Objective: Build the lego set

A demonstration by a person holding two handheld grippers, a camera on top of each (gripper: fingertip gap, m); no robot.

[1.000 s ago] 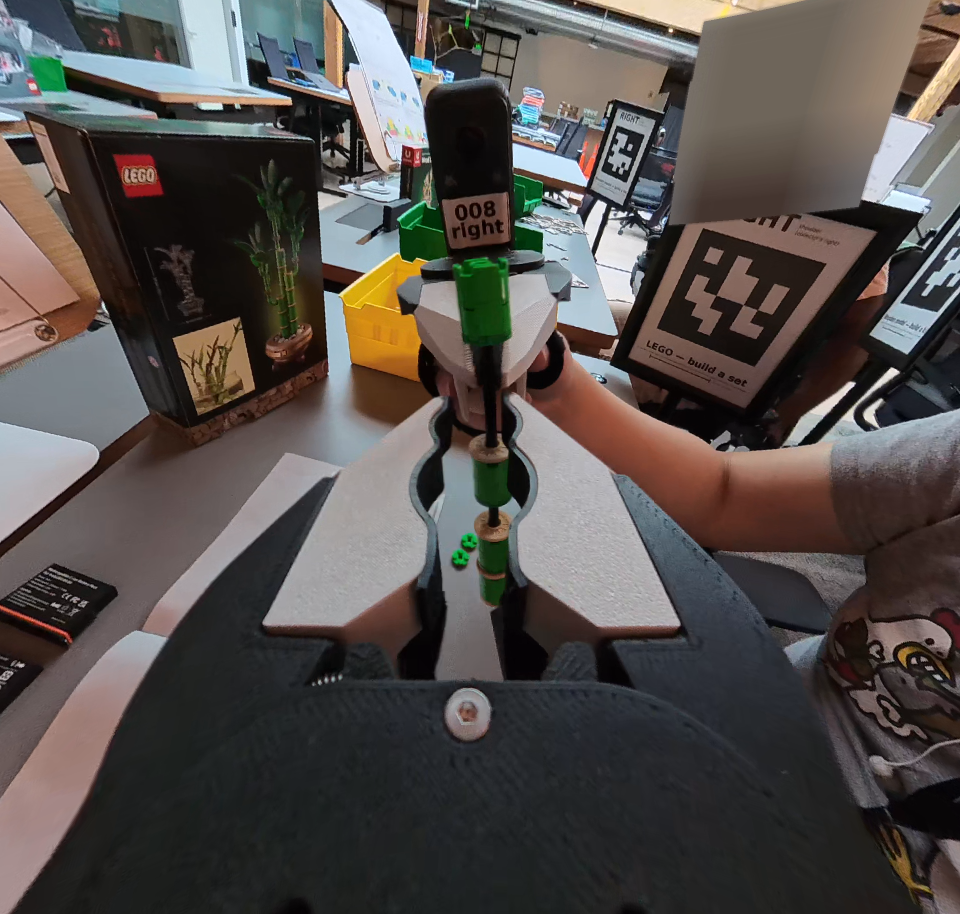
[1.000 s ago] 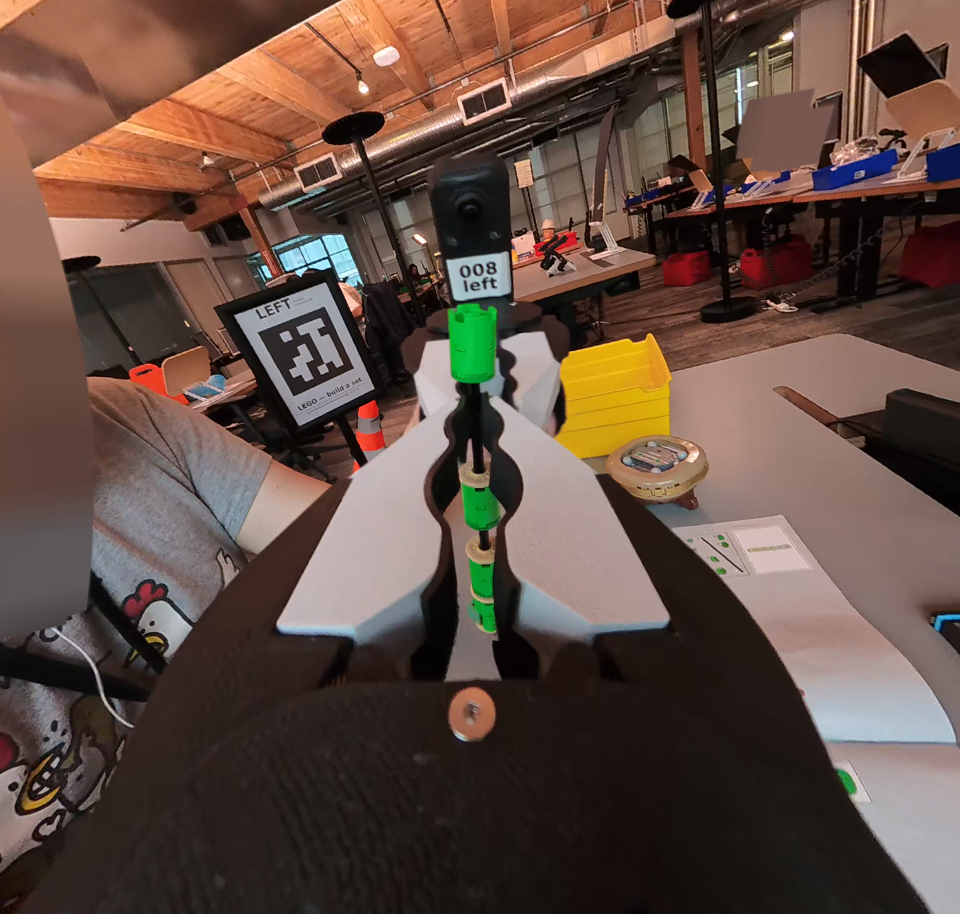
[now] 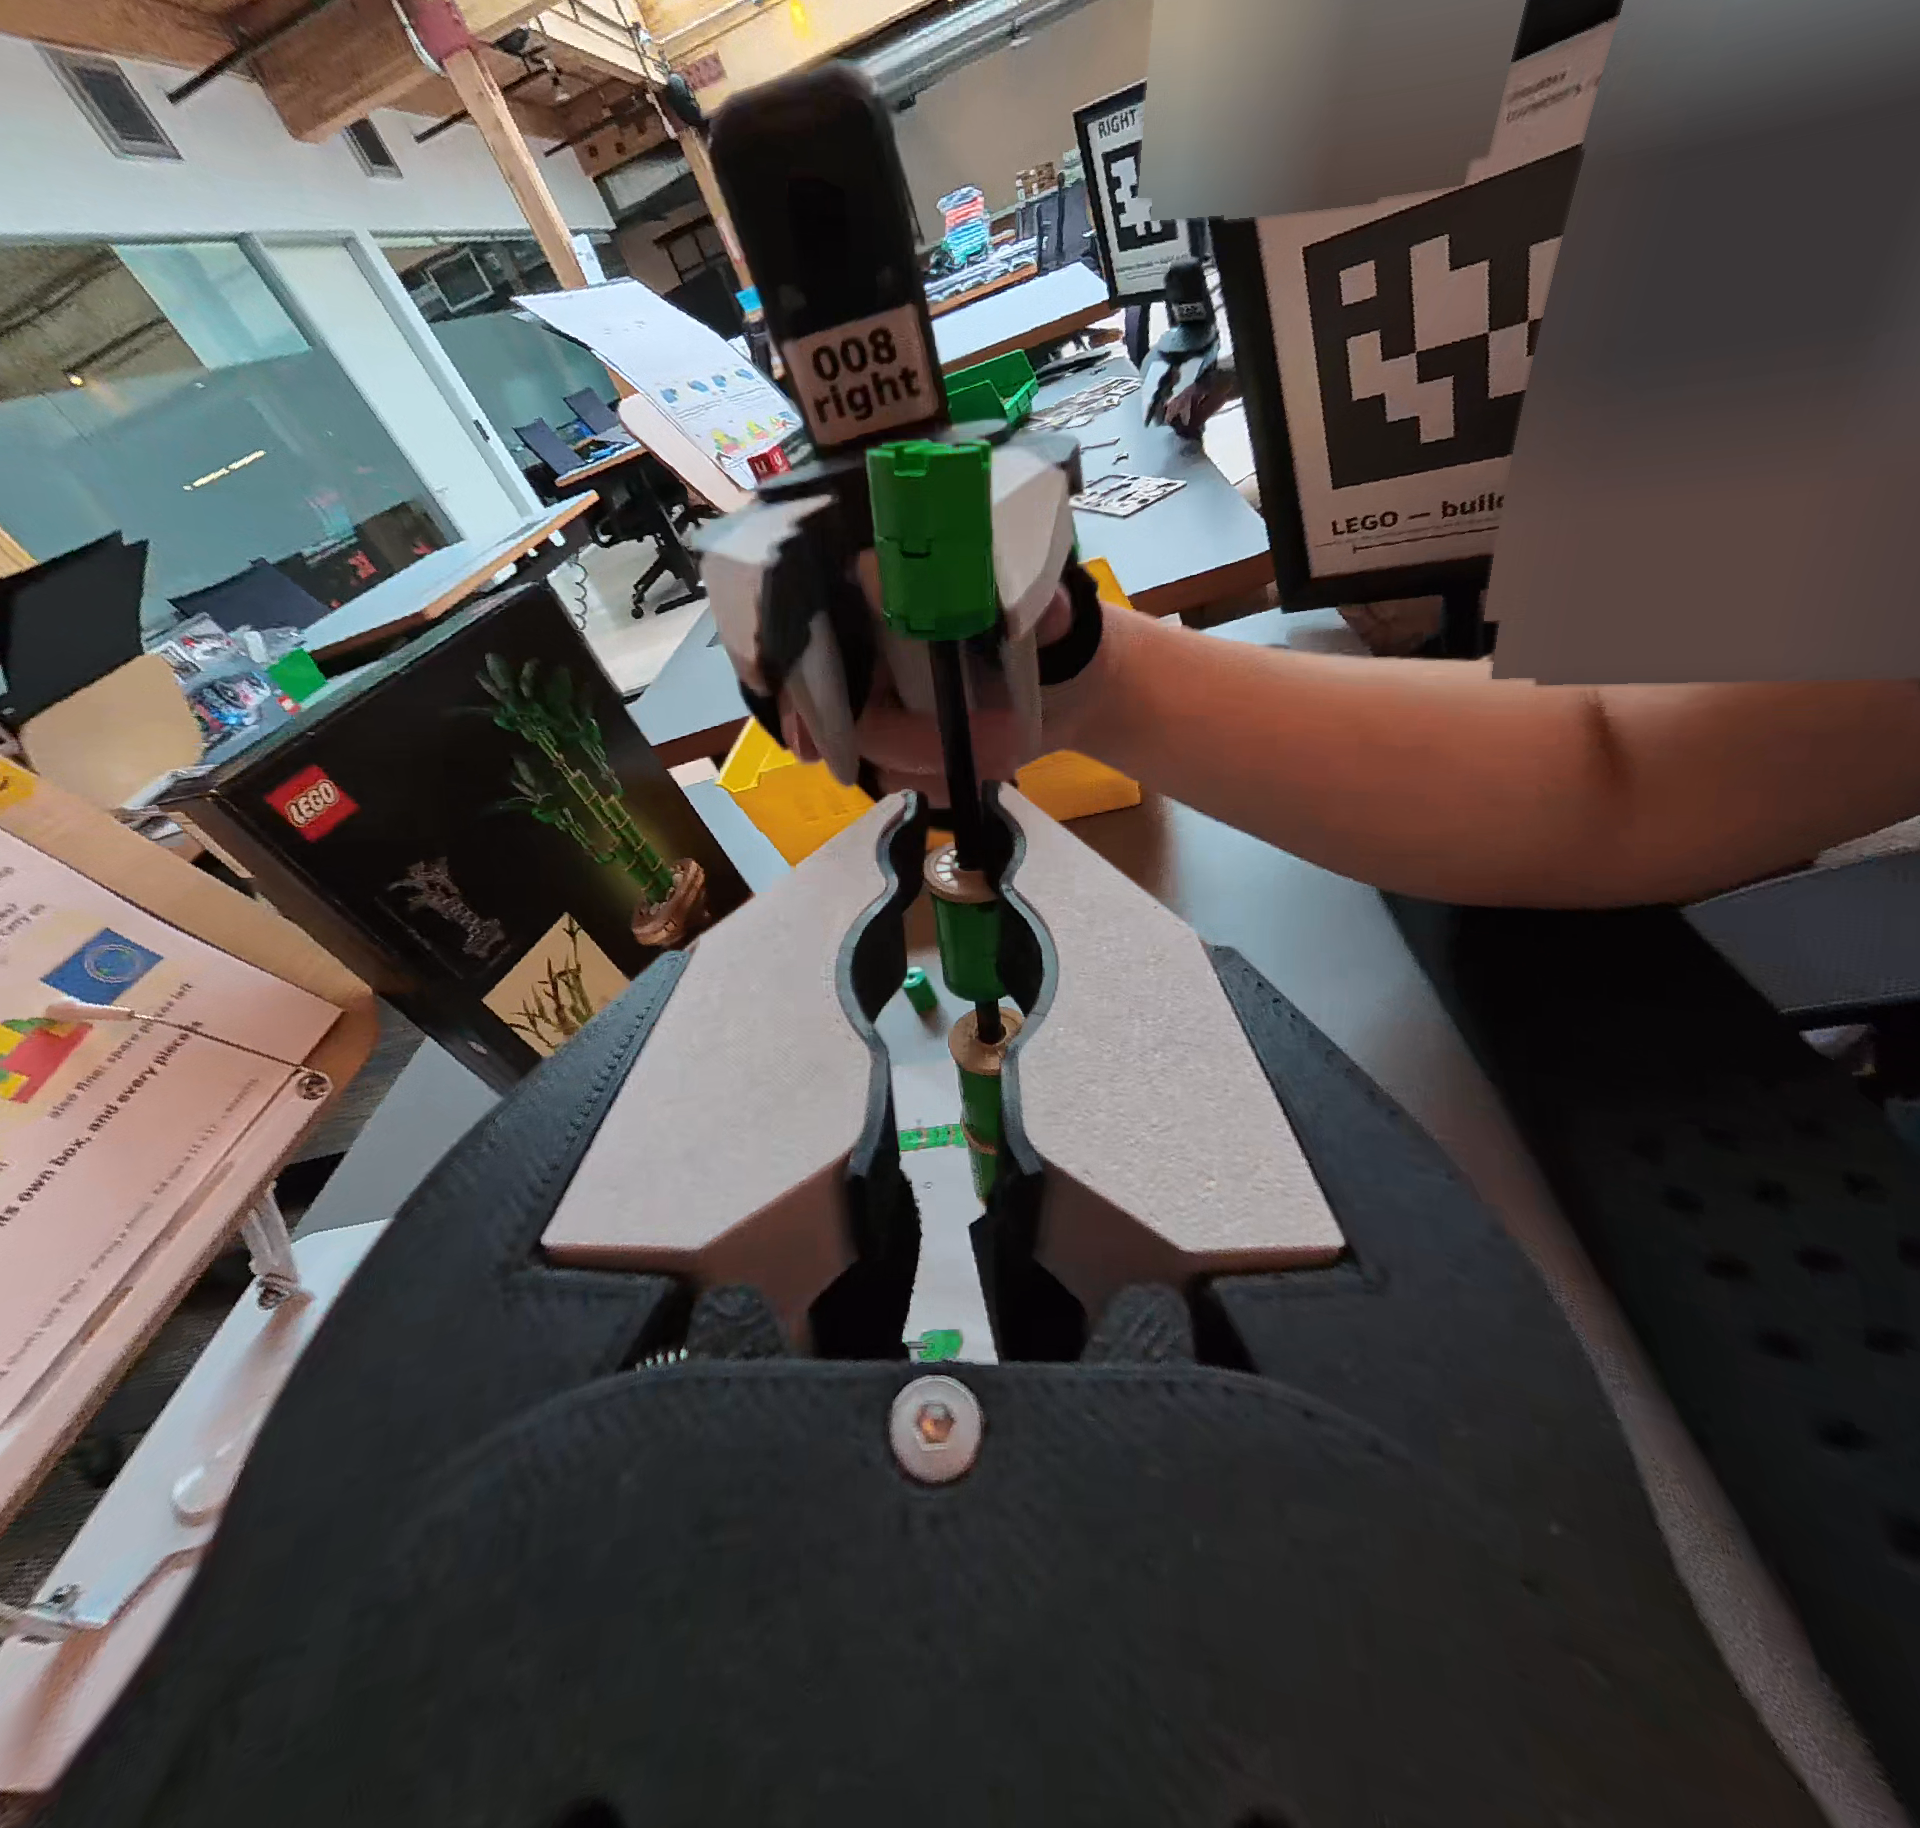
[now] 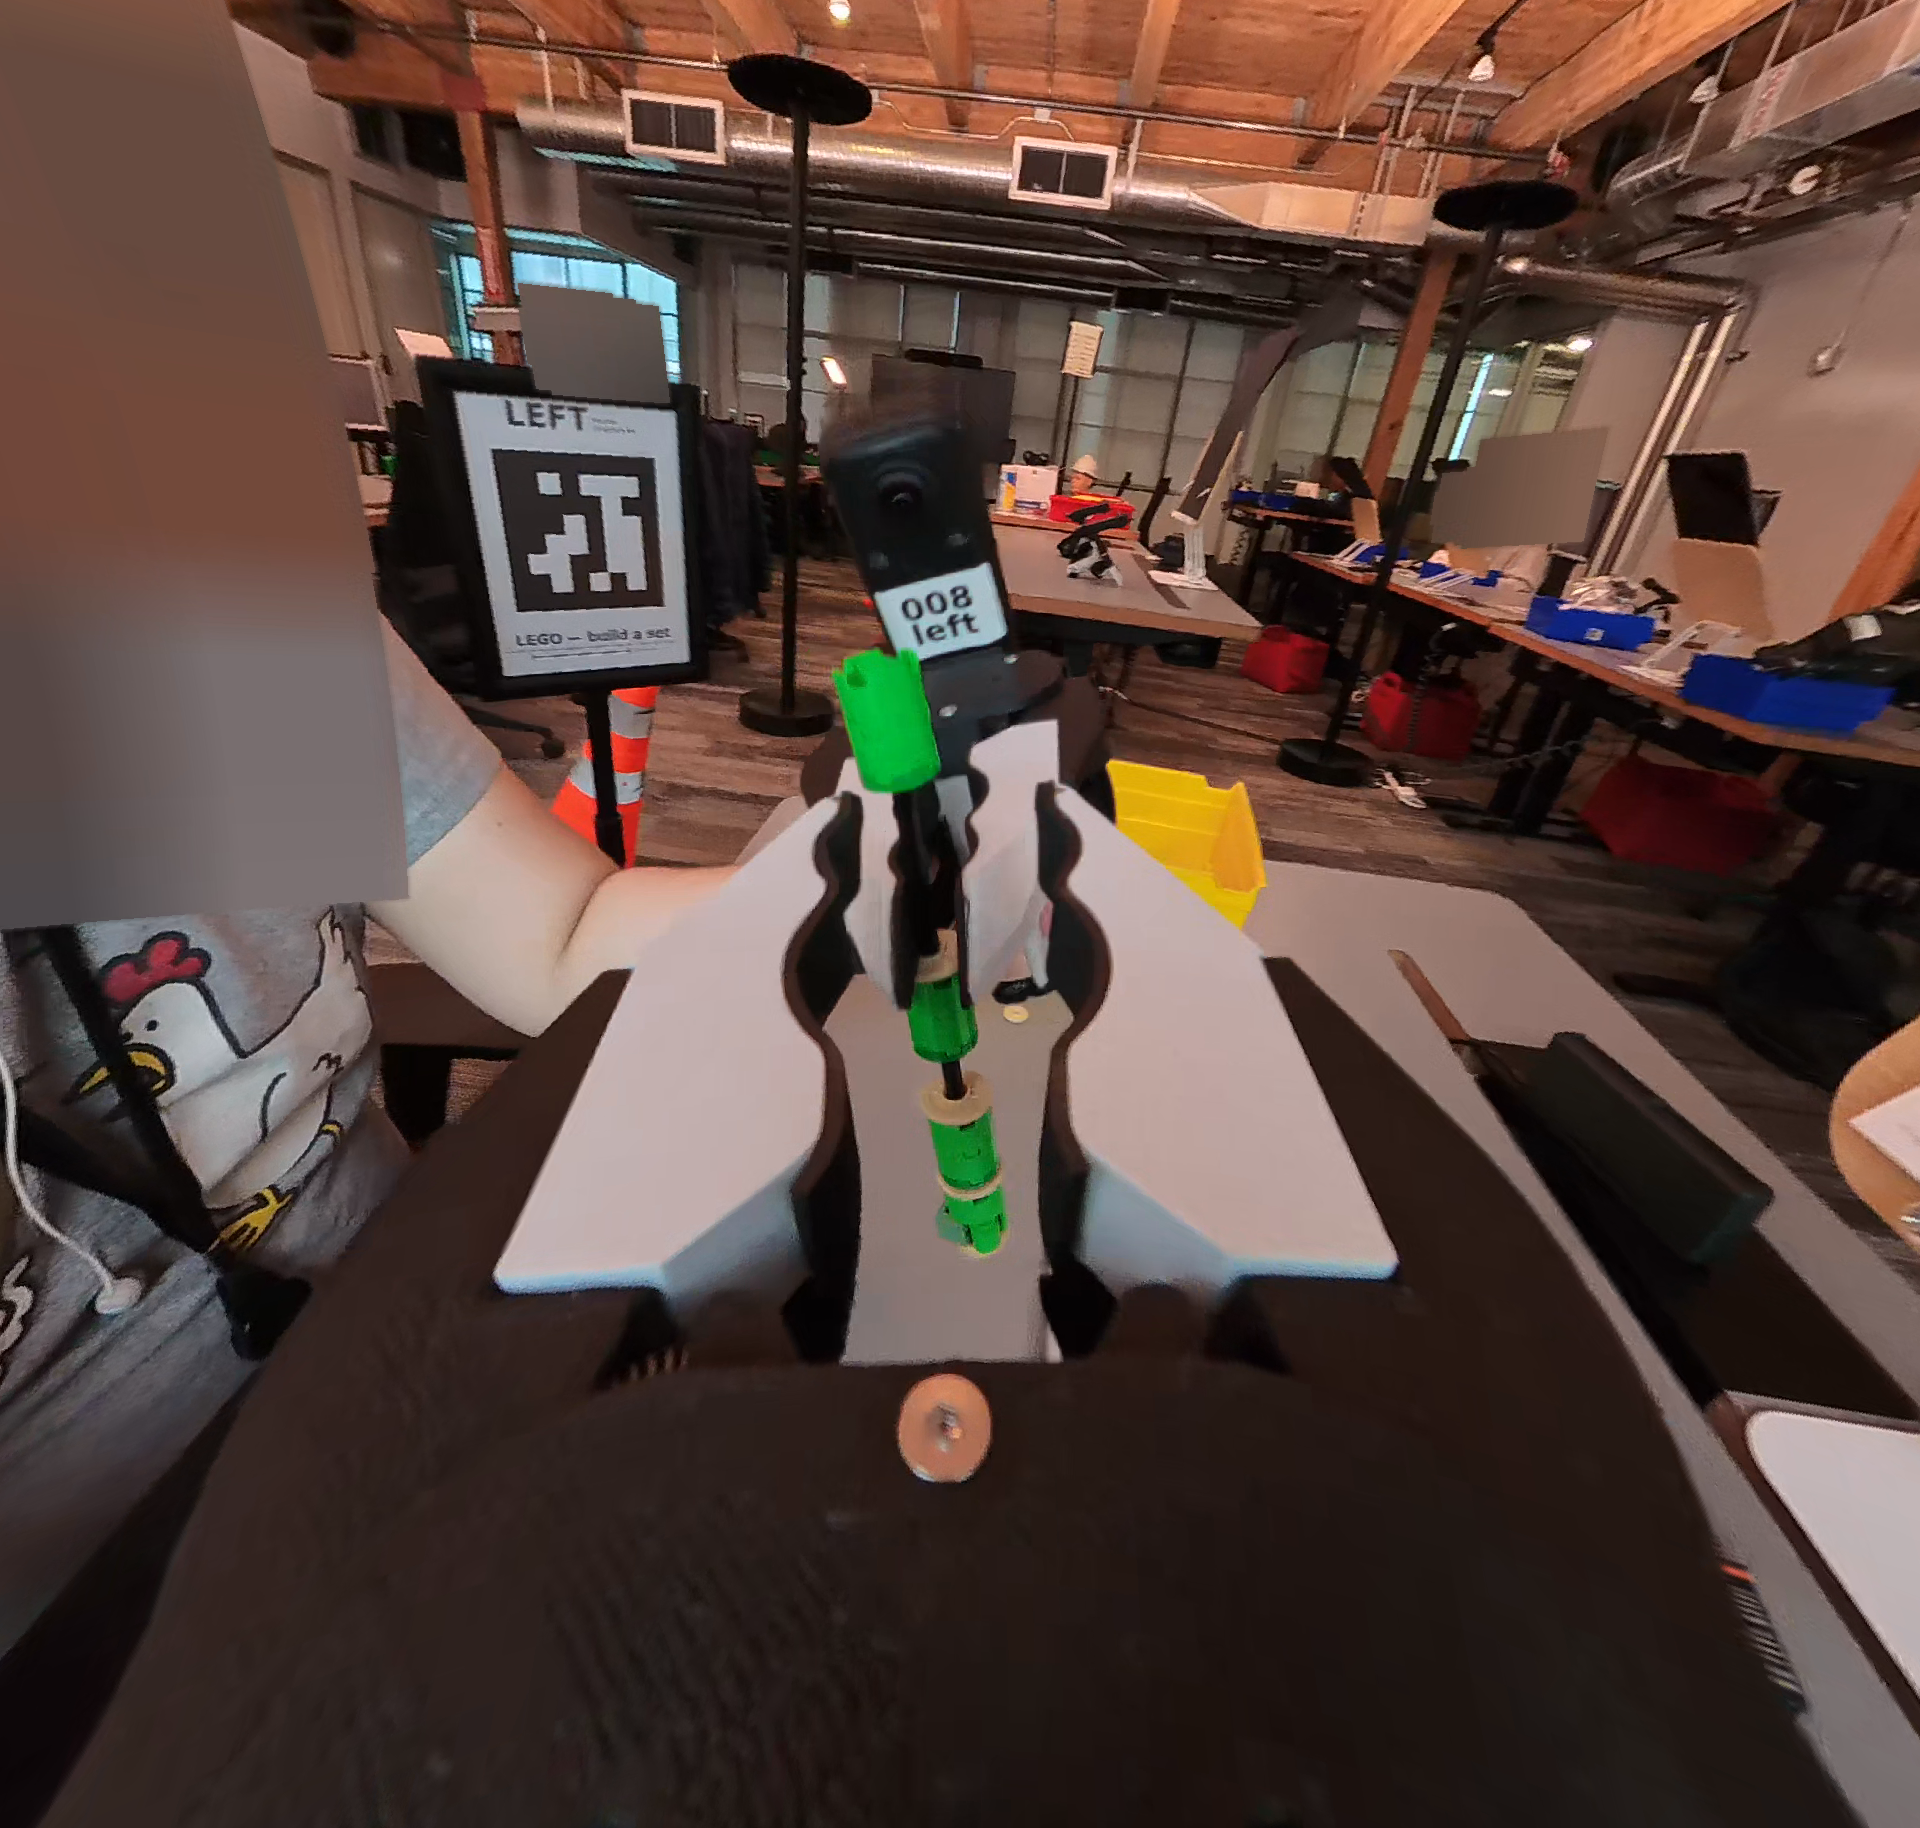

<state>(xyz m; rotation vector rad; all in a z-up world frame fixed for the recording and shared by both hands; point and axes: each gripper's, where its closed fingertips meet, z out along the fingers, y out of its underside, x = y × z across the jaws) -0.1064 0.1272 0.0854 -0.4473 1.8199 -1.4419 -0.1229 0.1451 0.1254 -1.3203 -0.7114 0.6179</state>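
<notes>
Clamping the bamboo stalk (image 3: 961, 947), the left gripper (image 3: 951, 957) hides its base — right gripper (image 4: 951, 1040) apart.

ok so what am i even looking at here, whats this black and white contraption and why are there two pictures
No robot: a person holds a two-jawed tool in each hand, each with a camera looking along its jaws. One picture looks from the left gripper, the other from the right gripper; each shows the other tool opposite. Between them runs a bamboo stalk, green pieces on a black rod; which jaws grip it is unclear. On the table: the set's box, a yellow bin.
</notes>
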